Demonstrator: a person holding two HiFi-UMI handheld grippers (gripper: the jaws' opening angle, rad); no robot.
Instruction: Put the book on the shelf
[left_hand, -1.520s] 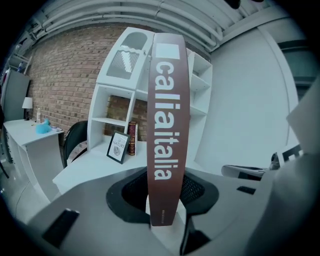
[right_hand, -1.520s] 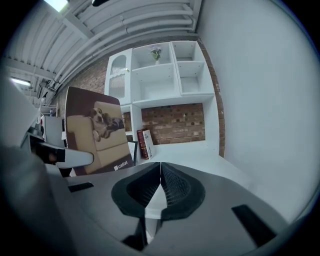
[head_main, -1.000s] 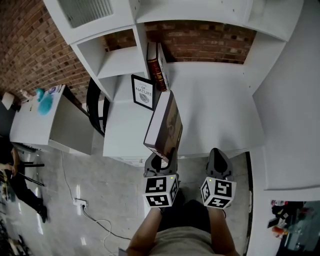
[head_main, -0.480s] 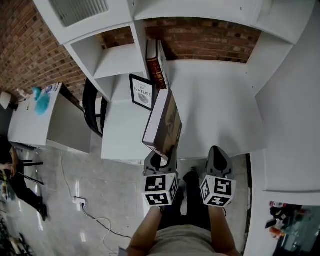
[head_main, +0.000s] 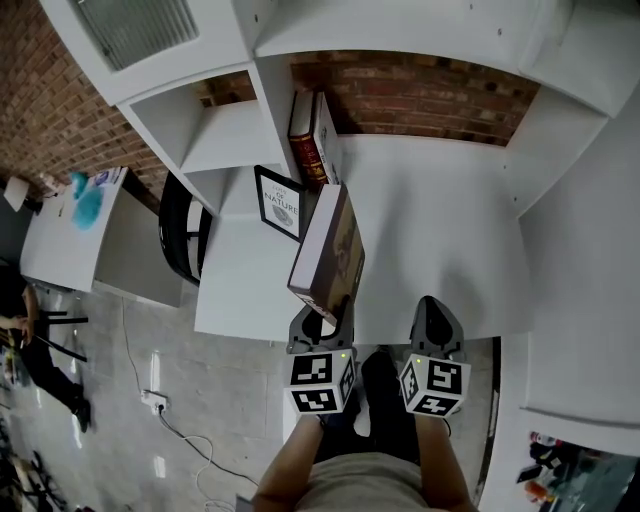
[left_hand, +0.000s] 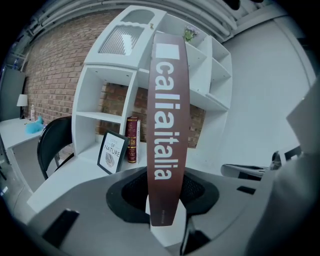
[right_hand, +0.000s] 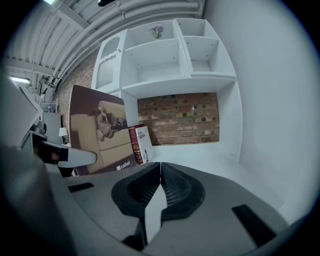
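the left gripper (head_main: 321, 322) is clamping the tall book (head_main: 330, 250) by its bottom edge alone, over the front of the shelf (head_main: 440, 230); it may be levering loose. the right gripper (head_main: 437, 322) is hovering closed, empty. beyond, the framed card (head_main: 280, 203) and standing books (head_main: 308, 135) are risking a knock.

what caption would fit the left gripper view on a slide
Left gripper clamped on a brown book, spine upright toward the camera, with the white shelf ahead.
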